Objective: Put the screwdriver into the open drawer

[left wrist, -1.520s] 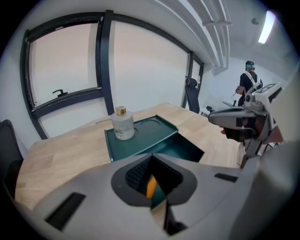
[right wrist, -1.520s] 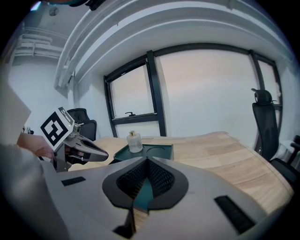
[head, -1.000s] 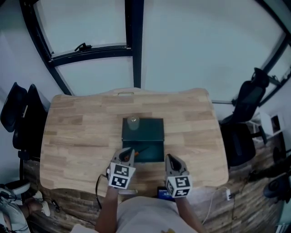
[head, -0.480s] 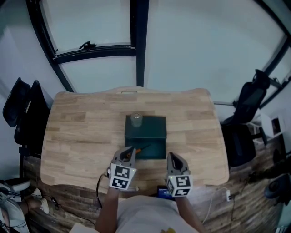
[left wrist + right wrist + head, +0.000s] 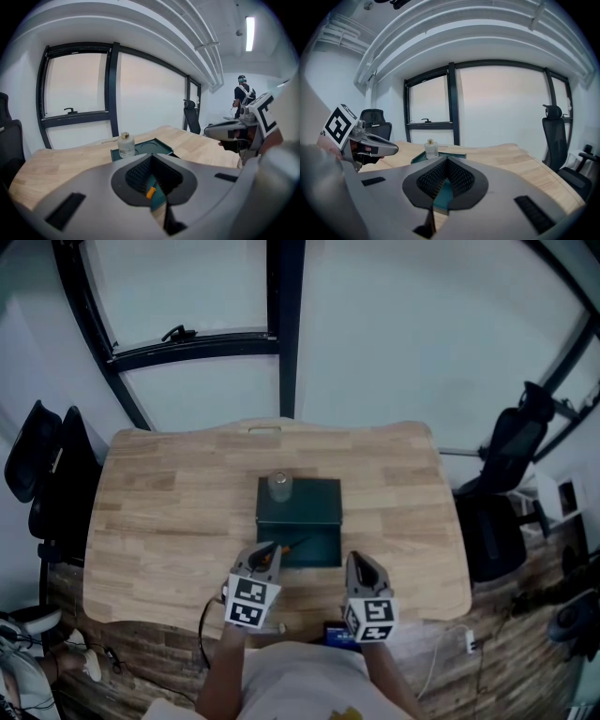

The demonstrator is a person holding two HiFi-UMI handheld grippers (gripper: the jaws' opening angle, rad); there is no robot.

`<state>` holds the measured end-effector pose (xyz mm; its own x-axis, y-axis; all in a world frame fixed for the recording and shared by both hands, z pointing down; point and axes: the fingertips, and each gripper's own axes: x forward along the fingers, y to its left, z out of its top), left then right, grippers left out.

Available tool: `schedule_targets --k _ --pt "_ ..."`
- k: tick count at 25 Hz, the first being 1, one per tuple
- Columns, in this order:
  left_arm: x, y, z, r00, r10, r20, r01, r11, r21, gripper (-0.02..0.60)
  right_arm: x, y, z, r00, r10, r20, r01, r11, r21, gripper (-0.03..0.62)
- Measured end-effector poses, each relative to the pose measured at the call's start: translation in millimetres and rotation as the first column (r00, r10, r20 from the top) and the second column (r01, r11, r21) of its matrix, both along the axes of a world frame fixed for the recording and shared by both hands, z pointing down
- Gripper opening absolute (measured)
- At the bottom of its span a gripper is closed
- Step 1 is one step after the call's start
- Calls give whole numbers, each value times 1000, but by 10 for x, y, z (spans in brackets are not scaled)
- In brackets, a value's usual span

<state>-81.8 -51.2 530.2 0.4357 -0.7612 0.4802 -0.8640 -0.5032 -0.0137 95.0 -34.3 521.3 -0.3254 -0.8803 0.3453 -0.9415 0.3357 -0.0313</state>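
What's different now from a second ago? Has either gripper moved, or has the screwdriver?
Nothing visibly changed; the slight shift of the whole scene is the head camera. The left gripper and right gripper stay shut at the desk's near edge, nothing taken hold of or let go. The screwdriver still lies in the open drawer, and the bottle still stands on the cabinet.

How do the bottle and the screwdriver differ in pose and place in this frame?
The bottle stands upright on top of the green box; the screwdriver lies slanted in its open drawer. The bottle is pale and squat; the screwdriver is thin, with an orange handle and dark shaft. The bottle stands well away from the left gripper; the screwdriver's handle is at its tip. Both sit toward the box's left side.
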Motion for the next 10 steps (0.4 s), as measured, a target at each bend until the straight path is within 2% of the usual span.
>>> schedule_targets --k 10 --pt "-51 -66 70 1000 -17 -21 16 999 -37 0 12 -33 52 1000 -8 2 8 1000 -9 -2"
